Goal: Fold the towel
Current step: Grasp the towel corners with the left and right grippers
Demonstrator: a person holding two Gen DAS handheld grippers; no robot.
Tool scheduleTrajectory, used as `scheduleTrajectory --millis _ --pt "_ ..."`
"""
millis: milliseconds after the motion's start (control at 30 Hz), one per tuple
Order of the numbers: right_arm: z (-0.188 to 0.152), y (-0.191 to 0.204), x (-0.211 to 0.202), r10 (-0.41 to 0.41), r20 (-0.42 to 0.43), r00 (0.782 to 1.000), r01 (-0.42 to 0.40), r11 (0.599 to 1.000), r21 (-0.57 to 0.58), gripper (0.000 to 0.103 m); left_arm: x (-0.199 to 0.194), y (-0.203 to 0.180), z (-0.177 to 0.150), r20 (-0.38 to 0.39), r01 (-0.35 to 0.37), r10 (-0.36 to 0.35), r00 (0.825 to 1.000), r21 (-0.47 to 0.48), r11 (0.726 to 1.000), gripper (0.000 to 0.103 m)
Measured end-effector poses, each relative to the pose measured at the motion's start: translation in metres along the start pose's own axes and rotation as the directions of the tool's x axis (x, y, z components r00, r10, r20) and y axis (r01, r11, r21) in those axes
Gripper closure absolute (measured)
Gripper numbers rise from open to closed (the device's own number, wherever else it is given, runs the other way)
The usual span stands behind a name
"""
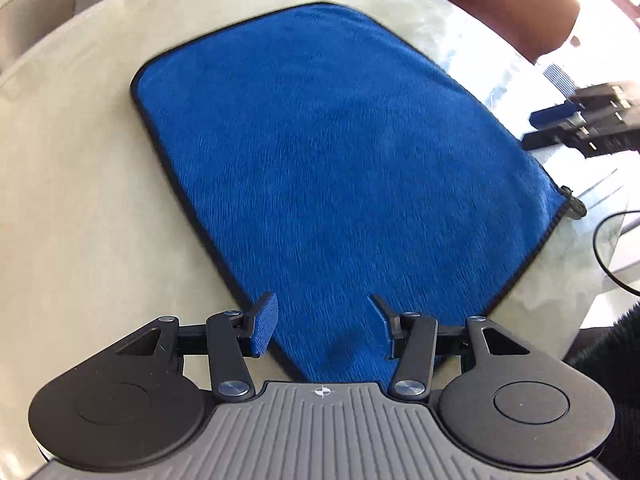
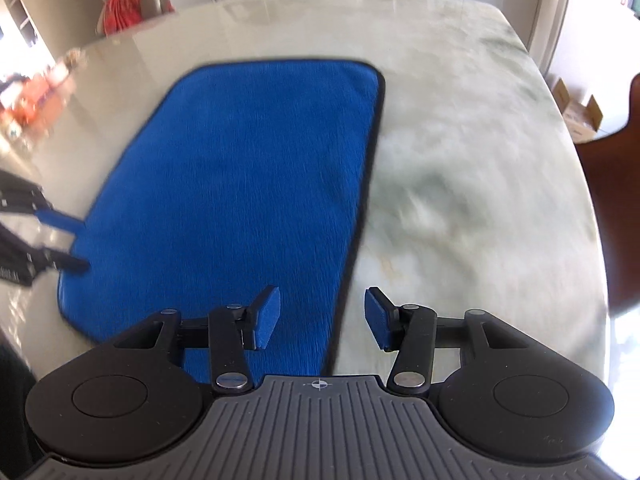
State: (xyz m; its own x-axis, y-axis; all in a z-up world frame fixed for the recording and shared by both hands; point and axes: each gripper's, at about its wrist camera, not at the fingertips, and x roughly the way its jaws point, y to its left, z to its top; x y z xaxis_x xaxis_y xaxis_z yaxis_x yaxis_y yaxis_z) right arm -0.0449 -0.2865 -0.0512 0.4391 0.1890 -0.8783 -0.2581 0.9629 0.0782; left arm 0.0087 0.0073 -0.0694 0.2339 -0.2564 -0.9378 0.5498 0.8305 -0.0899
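Blue microfibre towel (image 1: 320, 152) with black edging lies flat on the pale marble-look table (image 1: 80, 200). No crease or doubled layer is visible in either wrist view, so I judge the fold not yet started: this is the approach-to-grasp step.

Left gripper (image 1: 320, 324): fingers spread wide, nothing between them. It hovers over the near end of the towel; the near left edge runs past the left pad at about 7 o'clock of that view. Contact with the cloth cannot be confirmed.

Right gripper (image 2: 322, 316): fingers likewise apart, holding nothing. The towel's black-bound right edge runs up between the two pads, from 6 o'clock toward 12, so the left pad sits above cloth and the right pad above bare table.

Cross-check: the right gripper shows in the left view at 3 o'clock, just off the towel's right edge. The left gripper shows in the right view at 9 o'clock, at the towel's left edge. A small black loop (image 1: 574, 204) hangs at the towel's right corner. Both frames are slightly blurred.

Next move, as I judge it: each gripper lowers onto its near corner, closes on the hem only, then both lift together and carry the near edge toward 12 o'clock to meet the far edge. The thin cloth lies flush with a smooth top, so the lower pad must slip under the hem.
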Motion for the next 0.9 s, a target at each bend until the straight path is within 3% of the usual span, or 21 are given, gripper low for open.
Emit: scheduleTrajectory --millis 300,700,767,900 --pt "-0.041 0.012 -0.011 -0.036 -0.074 0.997 0.028 0.995 -0.096 0.054 -0.013 -0.011 -0.026 -0.035 -0.030 0.027 0.999 -0.074 0.997 0.051" --pt "-0.051 0.022 -0.003 -0.051 -0.060 0.997 0.043 0.990 -0.135 0.055 -0.007 -0.013 -0.033 -0.063 -0.041 0.034 0.997 -0.110 0.993 0.051" --pt "-0.051 0.023 -0.003 -0.050 -0.051 0.997 0.043 0.989 -0.141 0.057 -0.008 -0.014 -0.033 -0.060 -0.043 0.037 0.998 -0.109 0.993 0.053" --pt "-0.051 0.025 -0.005 -0.022 -0.053 0.998 0.014 0.990 -0.140 0.086 -0.011 -0.017 -0.034 -0.046 -0.053 0.048 0.998 -0.109 0.993 0.073"
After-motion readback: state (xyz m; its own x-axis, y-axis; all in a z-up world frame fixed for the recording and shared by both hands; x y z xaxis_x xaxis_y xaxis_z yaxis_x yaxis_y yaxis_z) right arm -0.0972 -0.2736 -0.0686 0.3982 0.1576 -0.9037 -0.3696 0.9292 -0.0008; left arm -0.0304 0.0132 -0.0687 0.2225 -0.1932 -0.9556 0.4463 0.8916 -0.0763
